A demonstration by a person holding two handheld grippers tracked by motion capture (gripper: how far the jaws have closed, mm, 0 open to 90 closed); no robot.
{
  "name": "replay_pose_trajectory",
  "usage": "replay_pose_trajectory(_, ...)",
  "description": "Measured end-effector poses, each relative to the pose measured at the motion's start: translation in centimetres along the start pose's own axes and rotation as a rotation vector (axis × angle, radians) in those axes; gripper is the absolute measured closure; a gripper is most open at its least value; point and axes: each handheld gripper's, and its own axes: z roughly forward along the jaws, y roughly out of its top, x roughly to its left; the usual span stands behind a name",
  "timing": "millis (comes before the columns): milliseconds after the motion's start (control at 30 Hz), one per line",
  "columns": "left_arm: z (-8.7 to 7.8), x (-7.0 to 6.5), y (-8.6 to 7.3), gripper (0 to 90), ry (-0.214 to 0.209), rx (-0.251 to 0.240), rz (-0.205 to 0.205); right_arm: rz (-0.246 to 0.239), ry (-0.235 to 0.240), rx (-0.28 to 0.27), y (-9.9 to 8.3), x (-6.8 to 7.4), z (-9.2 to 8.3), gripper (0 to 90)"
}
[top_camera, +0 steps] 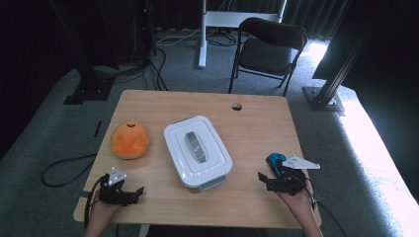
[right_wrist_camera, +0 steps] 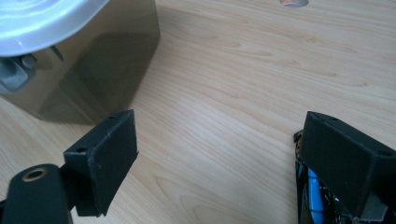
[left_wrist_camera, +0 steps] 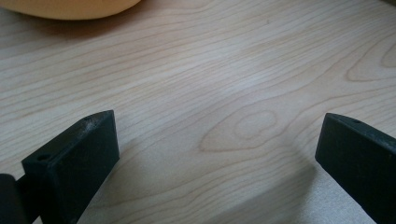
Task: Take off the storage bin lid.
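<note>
High view: a light wooden counter (top_camera: 257,133) carries a white lidded plastic container (top_camera: 197,150) with a grey handle, lying at its middle. A round orange plush toy (top_camera: 130,140) sits just to its left. The left gripper (top_camera: 132,193) rests at the counter's near left corner, the right gripper (top_camera: 265,179) at the near right, both well apart from the container. A black folding chair (top_camera: 269,49) stands on the floor beyond.

Left gripper view: its black fingers (left_wrist_camera: 77,161) are spread wide over bare wood, with the orange toy at the top edge.

Right gripper view: its fingers (right_wrist_camera: 105,156) are spread wide, pinching nothing; the container's wall stands near, at upper left.
</note>
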Motion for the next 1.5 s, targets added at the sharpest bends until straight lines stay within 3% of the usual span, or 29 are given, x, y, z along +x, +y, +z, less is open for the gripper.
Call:
replay_pose_trajectory(433,0.1,0.0,0.4,0.1,0.004,-0.002,-0.007,-0.002,0.006,-0.016,2.8,0.8,-0.4,11.1)
replay_pose_trajectory(633,0.7,-0.3,0.8,0.1,0.008,0.013,-0.003,0.024,0.021,-0.06,3.9,1.2,-0.6,12.3)
replay_pose_trajectory(933,1.2,-0.5,1.1,0.1,0.008,0.02,0.014,-0.004,0.03,-0.072,6.4,2.0,-0.8,12.2)
replay_pose_trajectory(1500,1.5,-1.0,1.5,0.1,0.009,0.022,0.017,-0.043,0.079,-0.096,10.4,5.2,0.0,11.5)
